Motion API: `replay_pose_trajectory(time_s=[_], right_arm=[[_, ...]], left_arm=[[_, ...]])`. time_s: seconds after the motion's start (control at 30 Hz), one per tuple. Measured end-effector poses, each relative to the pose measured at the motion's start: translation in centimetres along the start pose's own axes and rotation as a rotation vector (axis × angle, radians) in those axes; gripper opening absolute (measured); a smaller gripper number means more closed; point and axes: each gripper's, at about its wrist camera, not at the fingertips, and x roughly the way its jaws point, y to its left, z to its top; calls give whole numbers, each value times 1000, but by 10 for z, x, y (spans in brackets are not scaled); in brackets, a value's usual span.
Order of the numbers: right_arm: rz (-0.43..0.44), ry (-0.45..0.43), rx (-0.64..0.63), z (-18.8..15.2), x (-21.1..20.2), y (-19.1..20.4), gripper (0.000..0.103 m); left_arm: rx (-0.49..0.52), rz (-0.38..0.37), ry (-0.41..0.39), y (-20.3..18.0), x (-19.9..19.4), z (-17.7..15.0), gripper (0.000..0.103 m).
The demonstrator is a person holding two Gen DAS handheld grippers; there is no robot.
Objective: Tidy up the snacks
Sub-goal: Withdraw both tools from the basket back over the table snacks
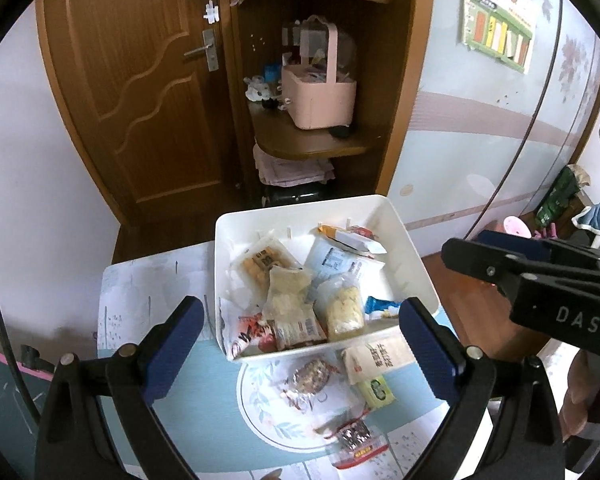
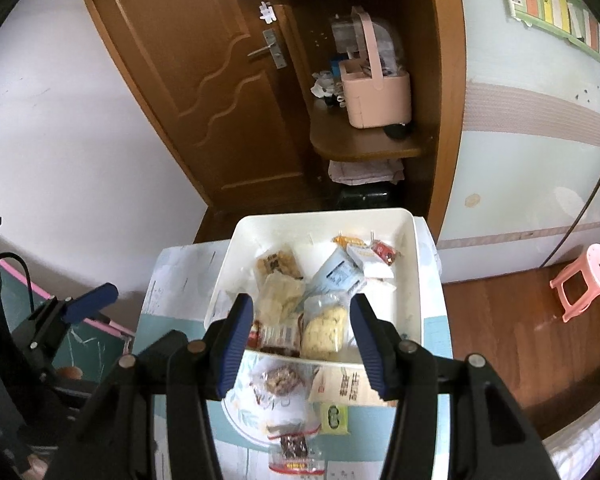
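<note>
A white bin [image 1: 380, 208] [image 2: 404, 216] on the small table holds several wrapped snacks. Loose snacks lie in front of it: a clear pack with a brown cake [image 1: 310, 376] [image 2: 282, 380], a beige packet [image 1: 374, 358] [image 2: 350, 386], a small green packet [image 1: 376, 392] [image 2: 334, 416] and a red-edged pack [image 1: 356, 440] [image 2: 296, 452]. My left gripper [image 1: 300, 344] is open and empty above the bin's near edge. My right gripper [image 2: 302, 344] is open and empty above the same edge; it also shows in the left wrist view [image 1: 520, 276].
The table [image 1: 140, 288] [image 2: 172, 280] has a light blue patterned cover. Behind it stand a brown door [image 1: 132, 80] [image 2: 188, 72] and a corner shelf with a pink basket [image 1: 320, 96] [image 2: 376, 96]. A pink stool [image 2: 584, 280] stands on the wood floor at right.
</note>
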Motion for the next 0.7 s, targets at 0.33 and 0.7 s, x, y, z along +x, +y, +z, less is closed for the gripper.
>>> replay_pose_trajectory(time_s=[0.33,0.7], right_arm=[[20,41,30,-58,-8,-16,53],[-19,214,107,-137,54,-48,53]], left_arm=[[-31,-44,44,-18,1,-69,98],[-160,-24,314,-40,100,-180,98]])
